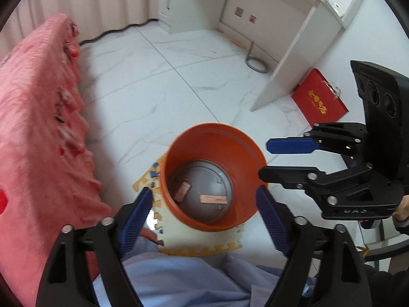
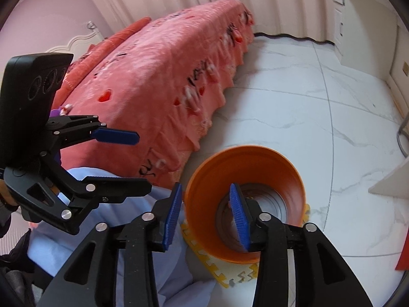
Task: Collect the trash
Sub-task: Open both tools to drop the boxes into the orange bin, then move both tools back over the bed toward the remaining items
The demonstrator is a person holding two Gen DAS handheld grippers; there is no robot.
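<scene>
Blue-padded left gripper [image 1: 204, 202] spread wide, nothing between its pads, directly above the orange bin [image 1: 179, 151], which sits on a foam puzzle mat [image 1: 204, 249]. Two pinkish paper scraps [image 1: 213, 199] lie on the bin's grey bottom. Right gripper [image 2: 205, 213] also apart and empty, one finger [image 2: 239, 215] over the bin mouth. Pink bedspread [image 1: 38, 117] left of both.

We stood on a white marble-tiled floor [image 1: 158, 94]. A bed under a pink bedspread [image 2: 158, 76] filled one side, pale curtains [image 2: 255, 2] hung behind, and a white desk [image 1: 294, 38] stood opposite.
</scene>
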